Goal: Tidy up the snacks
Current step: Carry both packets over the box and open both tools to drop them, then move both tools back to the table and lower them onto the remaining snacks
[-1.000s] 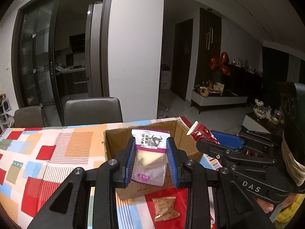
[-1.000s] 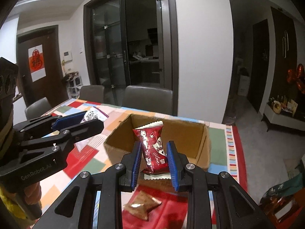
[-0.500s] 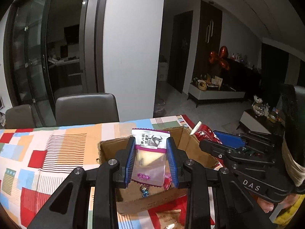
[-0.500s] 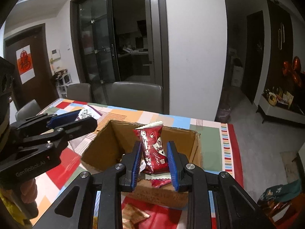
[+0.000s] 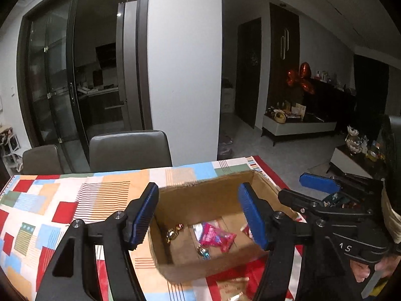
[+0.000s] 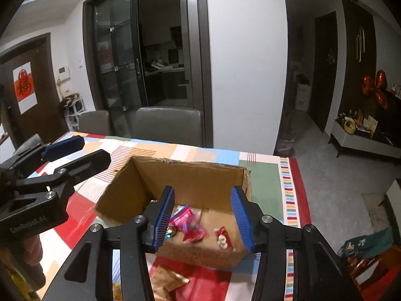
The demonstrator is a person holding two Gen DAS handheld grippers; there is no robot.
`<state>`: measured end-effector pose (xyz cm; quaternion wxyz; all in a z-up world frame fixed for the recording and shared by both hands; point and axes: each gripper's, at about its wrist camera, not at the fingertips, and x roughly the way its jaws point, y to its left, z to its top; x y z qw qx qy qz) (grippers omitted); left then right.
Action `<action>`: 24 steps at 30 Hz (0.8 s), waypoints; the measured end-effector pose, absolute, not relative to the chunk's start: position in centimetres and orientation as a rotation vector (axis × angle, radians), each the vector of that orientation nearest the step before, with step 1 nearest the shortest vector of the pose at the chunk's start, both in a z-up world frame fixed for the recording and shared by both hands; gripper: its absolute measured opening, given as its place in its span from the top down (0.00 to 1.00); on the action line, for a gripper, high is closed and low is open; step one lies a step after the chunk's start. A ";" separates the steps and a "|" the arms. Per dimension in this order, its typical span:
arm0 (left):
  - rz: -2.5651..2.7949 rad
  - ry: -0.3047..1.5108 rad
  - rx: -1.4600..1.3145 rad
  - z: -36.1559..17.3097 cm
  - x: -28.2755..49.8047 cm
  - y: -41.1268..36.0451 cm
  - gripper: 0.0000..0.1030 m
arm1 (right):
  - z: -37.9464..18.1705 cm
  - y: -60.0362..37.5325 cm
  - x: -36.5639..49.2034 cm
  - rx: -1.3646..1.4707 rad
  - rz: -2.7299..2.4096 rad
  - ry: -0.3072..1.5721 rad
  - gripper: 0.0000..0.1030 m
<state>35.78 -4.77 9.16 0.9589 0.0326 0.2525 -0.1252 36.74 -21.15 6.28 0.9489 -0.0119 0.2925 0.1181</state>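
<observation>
An open cardboard box stands on the patchwork tablecloth. Inside lie a pink packet, a red packet and small wrapped sweets. My left gripper is open and empty above the box's near side. My right gripper is open and empty above the box too. Each gripper shows in the other's view: the right one at the right, the left one at the left.
Brown snack packets lie on the tablecloth in front of the box. Grey chairs stand at the table's far side. The table's right edge drops to the floor.
Both grippers have opened and let go of their packets, the purple-white one on the left and the red one on the right. Both grippers moved closer over the box.
</observation>
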 end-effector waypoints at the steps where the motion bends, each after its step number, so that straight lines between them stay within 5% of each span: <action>1: -0.257 0.509 0.069 9.2 35.3 -4.7 0.36 | 6.3 -21.1 36.2 -0.026 0.246 0.590 0.53; 24: -0.353 0.512 0.165 6.5 23.9 -6.4 0.37 | 3.0 -22.6 25.6 -0.030 0.309 0.616 0.53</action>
